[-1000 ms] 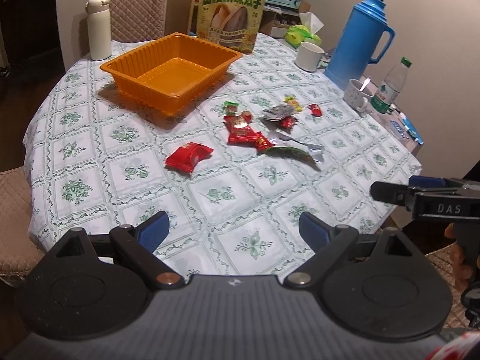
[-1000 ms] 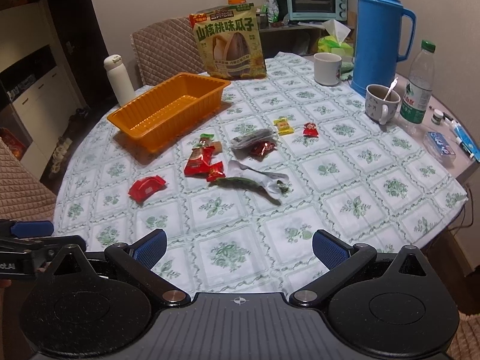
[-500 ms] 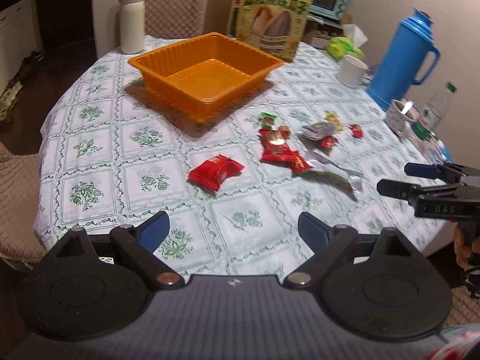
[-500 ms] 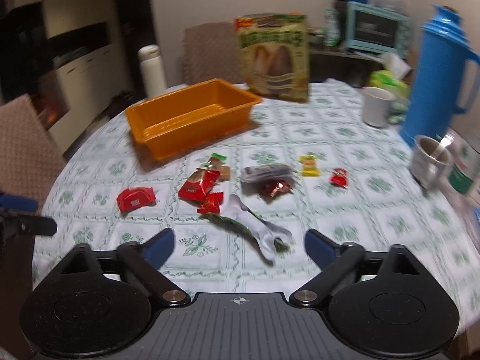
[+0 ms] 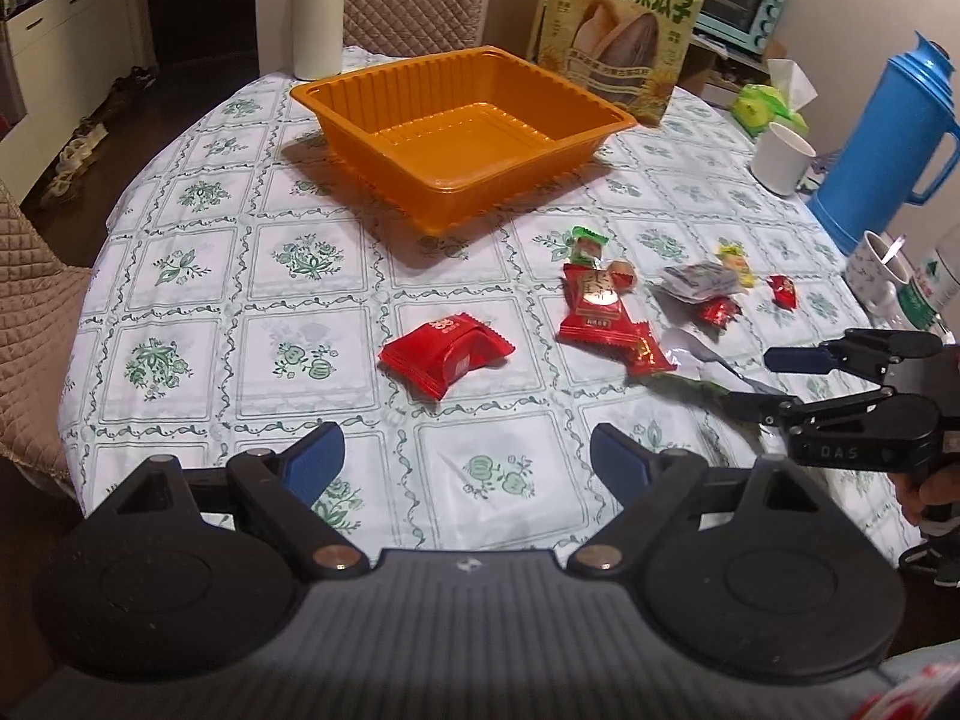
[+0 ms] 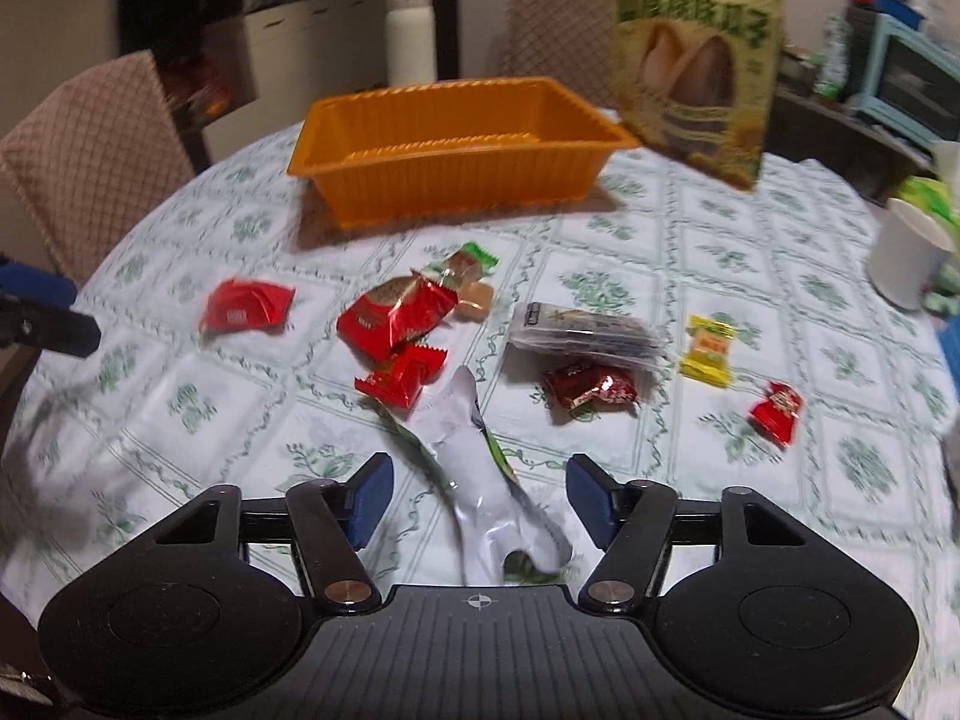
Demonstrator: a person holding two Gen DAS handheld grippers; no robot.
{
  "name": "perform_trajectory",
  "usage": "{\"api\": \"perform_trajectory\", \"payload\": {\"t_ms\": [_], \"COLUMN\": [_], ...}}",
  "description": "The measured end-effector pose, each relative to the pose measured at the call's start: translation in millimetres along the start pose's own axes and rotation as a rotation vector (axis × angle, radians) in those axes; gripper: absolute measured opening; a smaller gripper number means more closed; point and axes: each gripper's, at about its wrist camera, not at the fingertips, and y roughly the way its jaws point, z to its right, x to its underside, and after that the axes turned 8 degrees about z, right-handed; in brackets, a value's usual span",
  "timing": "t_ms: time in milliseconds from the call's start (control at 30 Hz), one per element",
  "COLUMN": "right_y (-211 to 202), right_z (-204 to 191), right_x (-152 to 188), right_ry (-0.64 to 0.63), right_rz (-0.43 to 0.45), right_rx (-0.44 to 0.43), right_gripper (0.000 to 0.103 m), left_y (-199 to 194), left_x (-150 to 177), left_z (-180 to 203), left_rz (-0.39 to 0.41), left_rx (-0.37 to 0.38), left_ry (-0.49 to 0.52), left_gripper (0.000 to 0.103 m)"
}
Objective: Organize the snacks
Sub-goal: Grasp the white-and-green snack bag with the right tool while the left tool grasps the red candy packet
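An empty orange tray point(image 5: 462, 126) point(image 6: 450, 150) stands at the back of the table. Several wrapped snacks lie in front of it: a red packet point(image 5: 447, 351) point(image 6: 246, 313) apart on the left, a cluster of red packets point(image 5: 597, 309) point(image 6: 396, 318), a grey pouch point(image 6: 585, 333), a yellow candy point(image 6: 709, 351), a small red candy point(image 6: 777, 410). A silver-green wrapper point(image 6: 486, 480) lies between the open jaws of my right gripper point(image 6: 480, 495), which also shows in the left wrist view point(image 5: 762, 381). My left gripper point(image 5: 465, 456) is open and empty, short of the lone red packet.
A large seed bag point(image 5: 621, 30), a white flask point(image 5: 316, 12), a white cup point(image 5: 783, 157), a blue thermos point(image 5: 882, 144), a mug point(image 5: 879, 267) and a water bottle point(image 5: 936, 282) stand around the table's far and right sides. Padded chairs point(image 6: 90, 156) stand at the left.
Both grippers have moved forward over the table toward the snacks. The right gripper has come down so that the silver-green wrapper now lies between its jaws.
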Motion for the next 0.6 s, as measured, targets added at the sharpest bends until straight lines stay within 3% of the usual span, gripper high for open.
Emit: {"api": "perform_trajectory", "payload": {"t_ms": [367, 600], "right_y": [29, 30], "right_z": [9, 9], "right_x": [0, 2], "right_ry": [-0.066, -0.071], "right_rz": [-0.039, -0.038], "right_rx": [-0.107, -0.107], "right_gripper": [0.047, 0.034], "left_y": [16, 30], "left_x": [4, 2], "left_z": [11, 14], "left_rz": [0.004, 0.001], "left_rx": [-0.039, -0.051], "left_ry": [-0.016, 0.017], "left_gripper": [0.081, 0.080]}}
